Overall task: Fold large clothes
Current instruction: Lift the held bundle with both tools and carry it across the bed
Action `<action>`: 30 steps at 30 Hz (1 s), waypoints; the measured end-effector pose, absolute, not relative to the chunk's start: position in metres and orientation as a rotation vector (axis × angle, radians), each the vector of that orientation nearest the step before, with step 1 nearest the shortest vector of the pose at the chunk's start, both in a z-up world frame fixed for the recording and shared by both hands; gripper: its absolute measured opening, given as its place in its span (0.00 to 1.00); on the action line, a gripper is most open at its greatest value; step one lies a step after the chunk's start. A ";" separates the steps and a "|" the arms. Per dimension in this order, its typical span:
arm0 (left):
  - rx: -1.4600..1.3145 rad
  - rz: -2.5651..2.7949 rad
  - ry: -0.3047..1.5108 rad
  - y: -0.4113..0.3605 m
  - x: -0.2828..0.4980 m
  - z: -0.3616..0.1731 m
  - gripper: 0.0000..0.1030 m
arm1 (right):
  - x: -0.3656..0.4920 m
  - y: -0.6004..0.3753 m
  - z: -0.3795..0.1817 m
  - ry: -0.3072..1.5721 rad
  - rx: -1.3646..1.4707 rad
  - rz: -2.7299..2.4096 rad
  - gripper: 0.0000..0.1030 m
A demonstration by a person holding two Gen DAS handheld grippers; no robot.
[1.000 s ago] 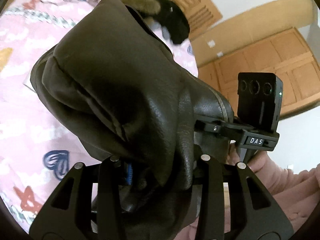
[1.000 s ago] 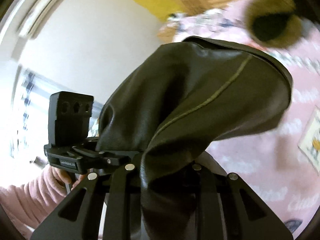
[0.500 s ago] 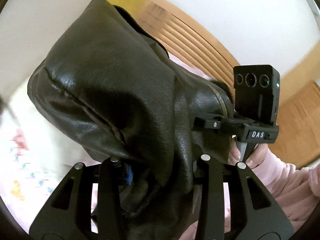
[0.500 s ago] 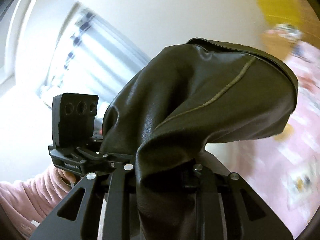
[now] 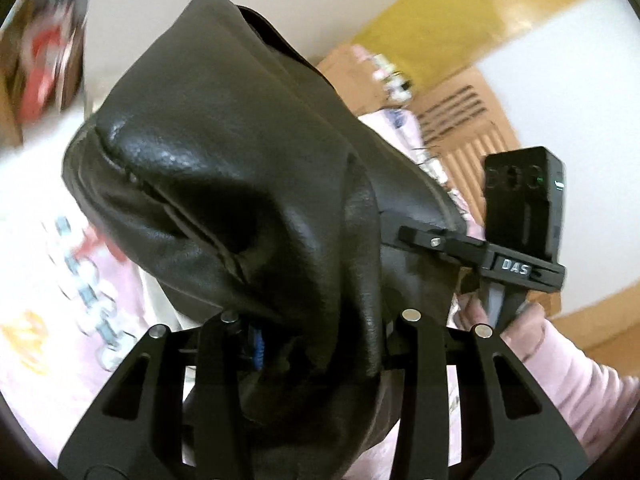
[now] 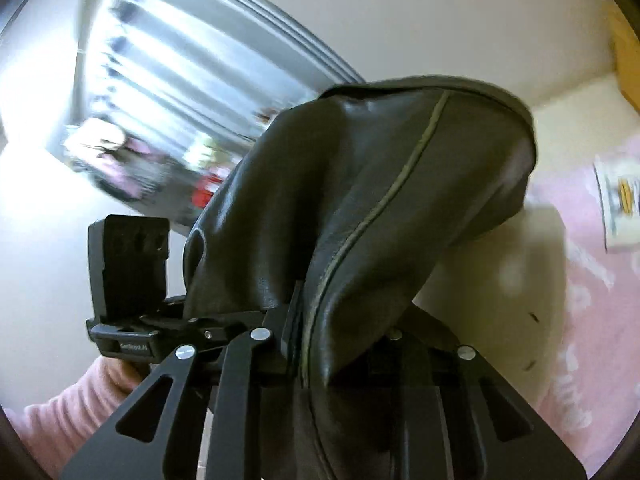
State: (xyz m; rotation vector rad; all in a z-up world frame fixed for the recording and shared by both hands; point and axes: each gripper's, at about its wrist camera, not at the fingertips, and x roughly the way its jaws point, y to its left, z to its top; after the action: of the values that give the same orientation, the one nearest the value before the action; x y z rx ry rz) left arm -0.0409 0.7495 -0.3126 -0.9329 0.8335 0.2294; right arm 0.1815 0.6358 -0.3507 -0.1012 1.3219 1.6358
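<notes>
Left gripper (image 5: 316, 344) was pinched on a bunched fold of the black, grained leather garment (image 5: 240, 184), which bulged up over its fingers and hid them. Right gripper (image 6: 340, 344) likewise clamped another fold of the same garment (image 6: 380, 200), a grey seam line running down it. Garment was held up in the air above the pink patterned bedspread (image 6: 580, 300). Pink-sleeved hand (image 5: 520, 328) gripped the other tool's handle. Background was blurred. No containers seen.
</notes>
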 end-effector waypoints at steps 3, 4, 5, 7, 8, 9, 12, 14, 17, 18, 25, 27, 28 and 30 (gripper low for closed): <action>-1.034 0.224 0.851 0.742 -0.035 -0.382 0.36 | 0.192 0.626 -0.399 1.381 -0.108 1.545 0.17; -1.051 0.211 0.840 0.738 -0.035 -0.394 0.36 | 0.197 0.618 -0.406 1.379 -0.102 1.530 0.17; -1.058 0.209 0.835 0.735 -0.038 -0.402 0.36 | 0.202 0.614 -0.410 1.379 -0.091 1.530 0.17; -1.086 0.214 0.829 0.732 -0.043 -0.416 0.36 | 0.211 0.607 -0.418 1.391 -0.118 1.494 0.18; -1.108 0.206 0.824 0.735 -0.045 -0.423 0.37 | 0.212 0.607 -0.422 1.410 -0.145 1.479 0.21; -1.111 0.203 0.826 0.733 -0.046 -0.422 0.37 | 0.213 0.608 -0.424 1.426 -0.175 1.460 0.23; -1.033 0.195 0.878 0.732 -0.035 -0.421 0.39 | 0.208 0.607 -0.416 1.380 -0.288 1.434 0.30; -0.986 0.173 0.918 0.729 -0.025 -0.419 0.39 | 0.196 0.607 -0.403 1.351 -0.340 1.401 0.37; -0.956 0.156 0.968 0.743 -0.013 -0.427 0.40 | 0.193 0.596 -0.365 1.213 -0.429 1.298 0.29; -0.970 0.151 0.975 0.749 -0.011 -0.430 0.41 | 0.184 0.593 -0.352 1.150 -0.448 1.299 0.20; -1.021 0.208 1.004 0.768 -0.028 -0.429 0.48 | 0.124 0.624 -0.392 1.109 -0.712 1.323 0.00; -1.019 0.210 1.020 0.768 -0.035 -0.430 0.49 | 0.126 0.617 -0.422 1.123 -0.754 1.256 0.00; -1.024 0.205 1.020 0.763 -0.034 -0.427 0.50 | 0.129 0.614 -0.427 1.131 -0.734 1.236 0.00; -1.044 0.208 1.003 0.758 -0.041 -0.420 0.50 | 0.134 0.603 -0.433 1.129 -0.679 1.190 0.00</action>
State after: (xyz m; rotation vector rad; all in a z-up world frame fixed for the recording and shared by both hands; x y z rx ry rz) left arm -0.0412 0.7582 -0.4201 -1.0438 1.0034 0.2077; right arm 0.1336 0.6028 -0.4330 -0.6793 1.1288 1.1902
